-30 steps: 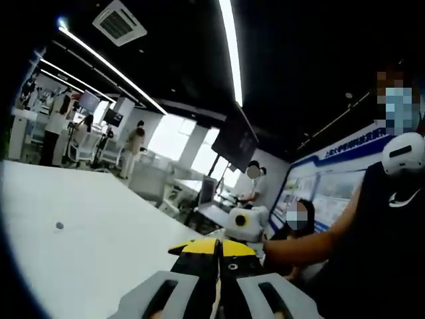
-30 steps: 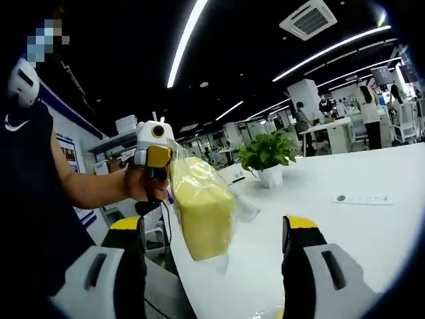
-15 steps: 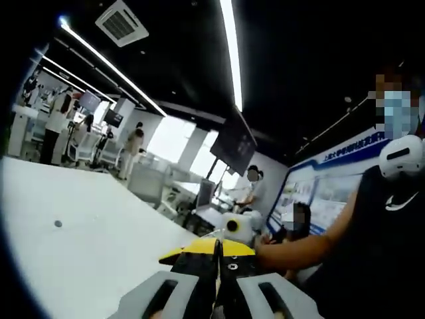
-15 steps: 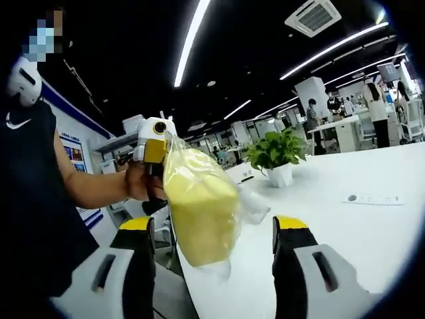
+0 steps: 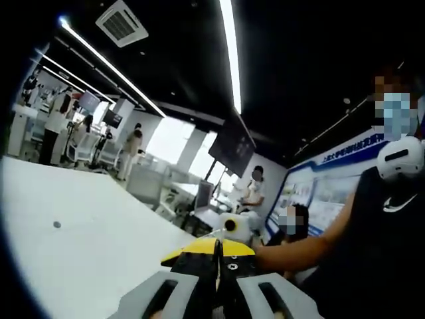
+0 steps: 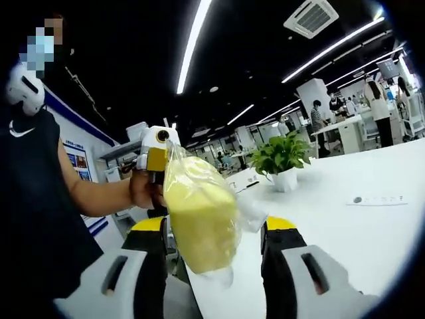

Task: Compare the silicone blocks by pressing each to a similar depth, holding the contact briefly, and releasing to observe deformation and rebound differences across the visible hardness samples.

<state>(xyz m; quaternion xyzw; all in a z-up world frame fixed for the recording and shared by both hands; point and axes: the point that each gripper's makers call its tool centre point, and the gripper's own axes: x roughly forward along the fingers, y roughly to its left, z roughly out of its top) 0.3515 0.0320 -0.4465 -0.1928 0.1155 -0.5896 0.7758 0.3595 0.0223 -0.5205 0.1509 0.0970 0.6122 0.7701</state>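
Looking along my right tool (image 6: 212,242), I see its two yellow-tipped jaws standing apart, one on each side of a yellow silicone block (image 6: 201,216) sealed in a clear plastic bag (image 6: 244,214); whether the jaws touch the bag I cannot tell; the block hangs in the air above the near edge of the white surface (image 6: 345,232); my left tool (image 6: 157,154) comes in from the left of this view, held in a hand (image 6: 145,189), and pinches the top of the bag, so the block dangles below it; a potted green plant (image 6: 282,159) stands on the surface farther back, well apart from the block; a small flat strip (image 6: 378,199) lies on the surface to the right.

In the left gripper view my left tool (image 5: 218,262) has its jaws pressed together, with a thin edge of the bag just visible between them; beyond its tips the right tool (image 5: 232,226) shows, with a forearm (image 5: 305,239) reaching toward it; the white surface (image 5: 80,246) spreads to the left, carrying a small dark dot (image 5: 57,224).
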